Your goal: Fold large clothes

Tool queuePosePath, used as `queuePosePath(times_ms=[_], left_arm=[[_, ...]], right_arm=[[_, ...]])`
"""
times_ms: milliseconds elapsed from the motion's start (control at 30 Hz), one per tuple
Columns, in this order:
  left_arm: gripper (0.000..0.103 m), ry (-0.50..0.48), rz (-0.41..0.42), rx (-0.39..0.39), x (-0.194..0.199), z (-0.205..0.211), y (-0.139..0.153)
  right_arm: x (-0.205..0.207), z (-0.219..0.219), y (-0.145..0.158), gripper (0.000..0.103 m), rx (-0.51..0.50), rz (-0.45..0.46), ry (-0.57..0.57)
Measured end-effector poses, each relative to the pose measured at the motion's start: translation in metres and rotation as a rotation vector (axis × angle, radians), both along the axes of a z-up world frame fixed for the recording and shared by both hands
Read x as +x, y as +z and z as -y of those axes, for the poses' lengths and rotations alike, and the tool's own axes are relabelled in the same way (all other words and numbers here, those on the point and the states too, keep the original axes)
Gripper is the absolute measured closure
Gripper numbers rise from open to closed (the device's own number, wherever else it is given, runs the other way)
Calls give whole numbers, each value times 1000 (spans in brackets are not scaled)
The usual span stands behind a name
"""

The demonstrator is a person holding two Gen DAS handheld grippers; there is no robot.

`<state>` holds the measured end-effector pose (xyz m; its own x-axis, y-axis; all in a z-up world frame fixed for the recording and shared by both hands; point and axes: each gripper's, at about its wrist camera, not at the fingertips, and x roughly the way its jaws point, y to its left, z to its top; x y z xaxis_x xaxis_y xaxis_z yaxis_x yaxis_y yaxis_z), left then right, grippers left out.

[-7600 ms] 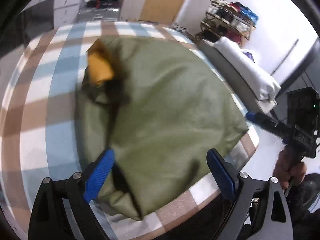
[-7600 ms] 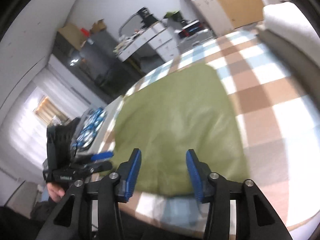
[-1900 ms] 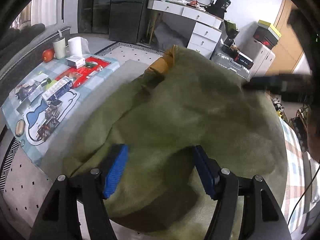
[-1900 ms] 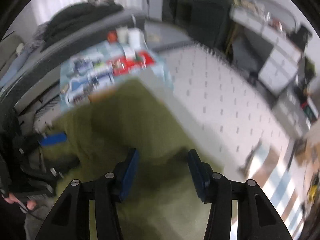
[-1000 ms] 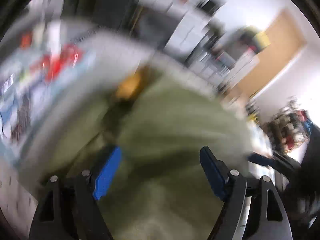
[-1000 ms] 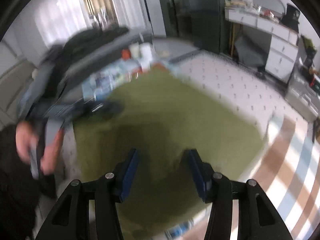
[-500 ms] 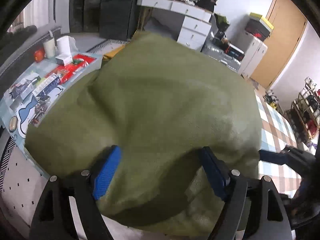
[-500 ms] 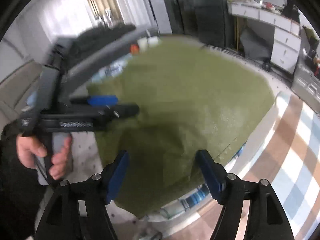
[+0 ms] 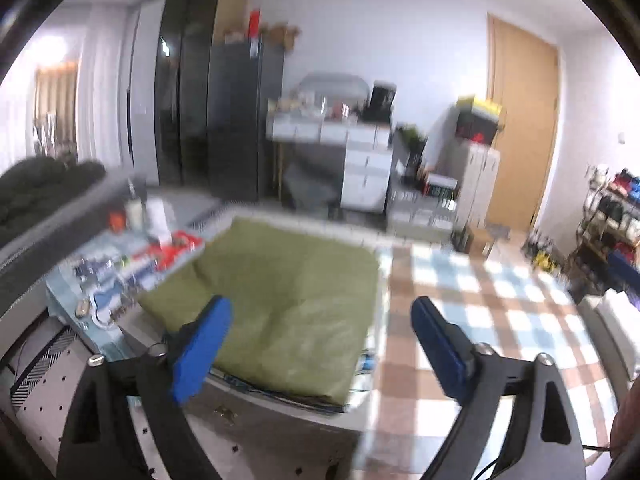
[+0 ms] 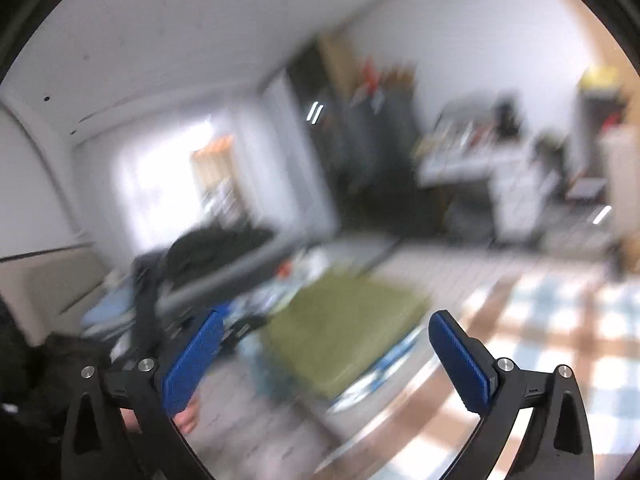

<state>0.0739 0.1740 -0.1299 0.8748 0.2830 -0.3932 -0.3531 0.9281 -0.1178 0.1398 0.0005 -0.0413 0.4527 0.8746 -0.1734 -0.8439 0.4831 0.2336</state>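
The olive green garment point(image 9: 280, 292) lies folded into a squarish pad at the left end of the checked table point(image 9: 480, 320). It also shows, blurred, in the right wrist view point(image 10: 344, 328). My left gripper point(image 9: 320, 344) is open and empty, raised and pulled back from the garment. My right gripper point(image 10: 328, 356) is open and empty too, raised well back from the table. The other hand shows blurred at the lower left of the right wrist view.
A low side table point(image 9: 120, 264) with small items, cups and a red object stands left of the garment. A dark sofa point(image 9: 44, 196) is far left. White drawers point(image 9: 360, 168), a dark cabinet point(image 9: 224, 120), a door and shelves line the back.
Both grippers have let go of the garment and pulled back and up. The garment now lies flat and folded at the table's left end. Both jaws stand wider.
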Motion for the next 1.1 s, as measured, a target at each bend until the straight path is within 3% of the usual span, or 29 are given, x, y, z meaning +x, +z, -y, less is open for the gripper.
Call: queuePosePath(times_ms=[100,267,400,500,567,767,1100], left_arm=[[1,40,62,63,-20,19,4],[1,-12,57,51,-38,39,-3],[1,-25,66,47,-46,41,-6],[1,14,56,74,-44,37,-8],[1,28,52,67,-43,34,-11],[1,74,33,8,-34,12,-23],[1,114,15,-10,-41,15,-42]], right_arm=[[-35,33,15,0,46,103,-78],[-62,35,11,0,20,48,-56],[-81,14,-3,0,-196,7,7],[-92,8,-11,0,-260,84,-69],[-88,-3,-22,0,-279,76,-88],[-71,-11,-48,0,-244,19,-118],[-103,-21,-56,0,-207,116,-108]])
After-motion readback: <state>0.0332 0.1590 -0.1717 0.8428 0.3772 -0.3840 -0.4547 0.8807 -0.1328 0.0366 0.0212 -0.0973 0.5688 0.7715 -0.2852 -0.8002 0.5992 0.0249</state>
